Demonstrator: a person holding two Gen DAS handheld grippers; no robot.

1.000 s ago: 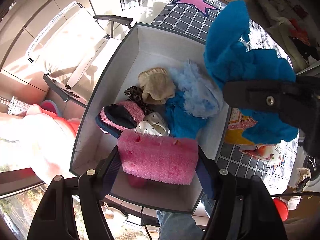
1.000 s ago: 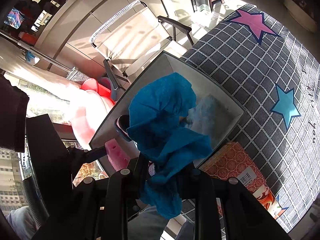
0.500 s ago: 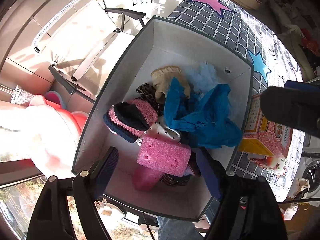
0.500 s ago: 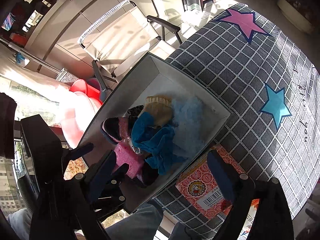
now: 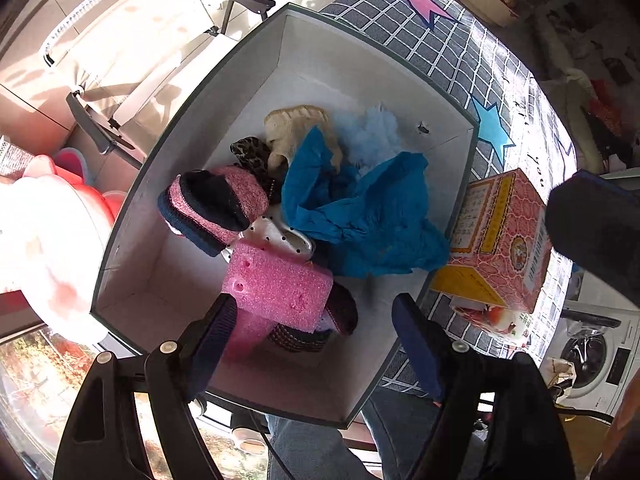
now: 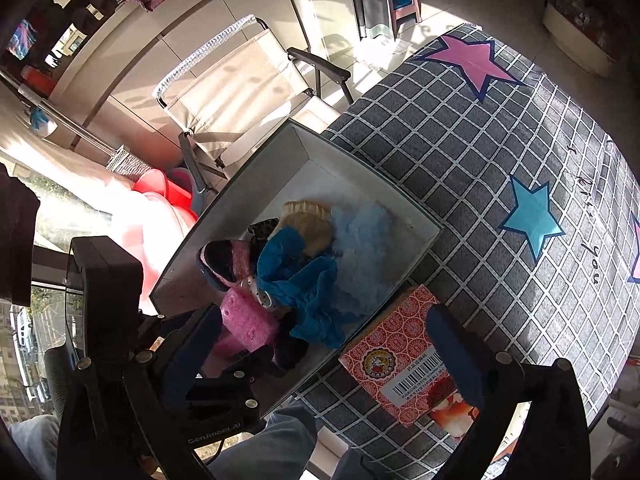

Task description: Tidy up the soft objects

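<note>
Two grippers are held above a white box (image 5: 192, 292) of soft things on a checked tablecloth (image 6: 480, 184). Nearest the left gripper (image 5: 312, 320), a pink sponge (image 5: 280, 288) is seen lying in the box just ahead of its left finger; the jaws stand wide apart and nothing is pressed between the pads. The right gripper (image 6: 328, 332) is opening, its jaws spread very wide and empty; a blue cloth (image 6: 308, 292) is seen well below and between them, draped over the other things in the box. Beyond the sponge, a pink and navy sock (image 5: 212, 208), a beige knitted piece (image 5: 296, 132) and a pale blue fluffy item (image 5: 372, 132) are piled toward the far wall.

Only in the left view is a dotted white item (image 5: 280, 236) shown clearly beside the sponge. Only in the right view is the barcode on the red carton (image 6: 404, 348) shown, with the carton just beside the box, and a folding chair (image 6: 240, 96) behind.
</note>
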